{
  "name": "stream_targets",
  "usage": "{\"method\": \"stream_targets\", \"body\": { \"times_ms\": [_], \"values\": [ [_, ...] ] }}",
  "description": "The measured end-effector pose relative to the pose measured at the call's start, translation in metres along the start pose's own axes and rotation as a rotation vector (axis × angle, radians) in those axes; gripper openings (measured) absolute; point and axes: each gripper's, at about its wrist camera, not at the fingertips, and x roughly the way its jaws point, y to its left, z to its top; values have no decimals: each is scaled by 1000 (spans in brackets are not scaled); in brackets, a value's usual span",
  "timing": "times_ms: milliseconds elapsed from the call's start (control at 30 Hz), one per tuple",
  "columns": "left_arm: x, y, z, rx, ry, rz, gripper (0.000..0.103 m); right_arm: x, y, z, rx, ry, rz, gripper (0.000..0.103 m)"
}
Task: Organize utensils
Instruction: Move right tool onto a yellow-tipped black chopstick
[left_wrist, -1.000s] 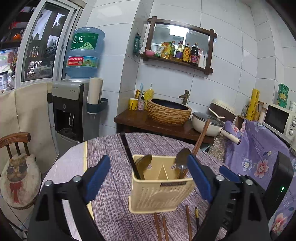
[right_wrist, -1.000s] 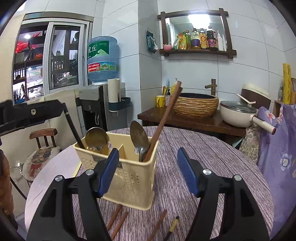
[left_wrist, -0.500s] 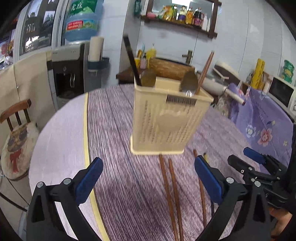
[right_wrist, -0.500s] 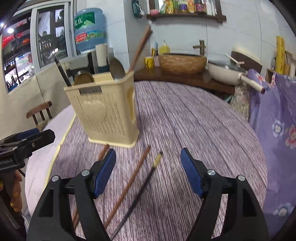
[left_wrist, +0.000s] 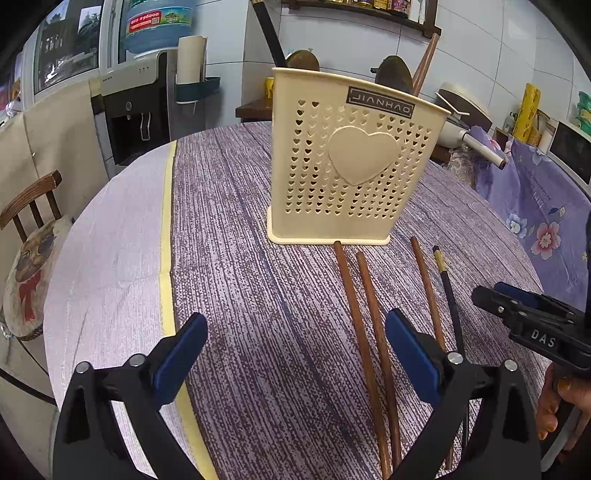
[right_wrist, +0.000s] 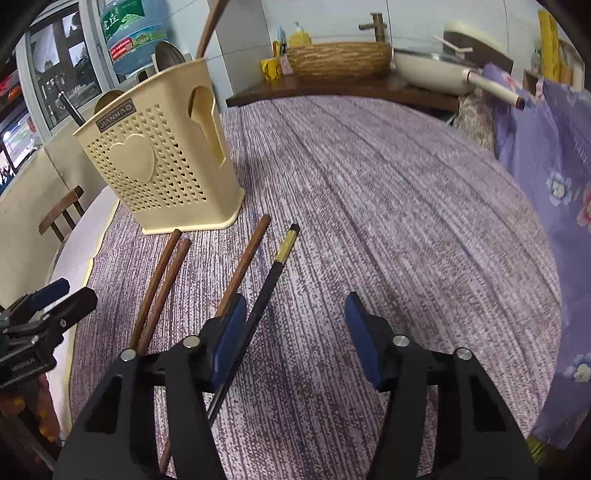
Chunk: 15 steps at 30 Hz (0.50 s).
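A cream utensil holder (left_wrist: 351, 166) (right_wrist: 159, 166) stands on the round table with spoons, a black chopstick and a brown chopstick in it. In front of it lie a pair of brown chopsticks (left_wrist: 364, 325) (right_wrist: 159, 280), a third brown one (left_wrist: 424, 288) (right_wrist: 247, 258) and a black chopstick (left_wrist: 448, 302) (right_wrist: 273, 273). My left gripper (left_wrist: 295, 332) (right_wrist: 51, 302) hangs wide over the table, jaws closing slightly; the brown pair lies by its right finger, untouched. My right gripper (right_wrist: 295, 310) (left_wrist: 517, 310) is closing. The black chopstick lies just inside its left finger, and the pads press nothing.
The purple woven cloth ends at a yellow strip (left_wrist: 166, 229) on the left. A chair with a cat cushion (left_wrist: 29, 266) and a water dispenser (left_wrist: 140, 99) stand beyond it. A flowered purple cover (right_wrist: 546, 155), a pan (right_wrist: 432, 70) and a woven basin (right_wrist: 338, 59) sit behind.
Both grippers have sunk toward the table and tipped downward, from the holder's rim to the loose chopsticks. The right jaws have narrowed.
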Motion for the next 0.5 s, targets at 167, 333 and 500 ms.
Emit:
{"method": "stream_targets", "body": {
  "times_ms": [167,333,500],
  "values": [
    [9,-5,-1,10,34,-9,74,14,7,3,21,49,26,47],
    [14,-10,1,27,50,-18,63,22,20,6,5,56,-2,41],
    [18,-14,1,37,63,-16,59,35,31,10,-20,83,-44,32]
  ]
}}
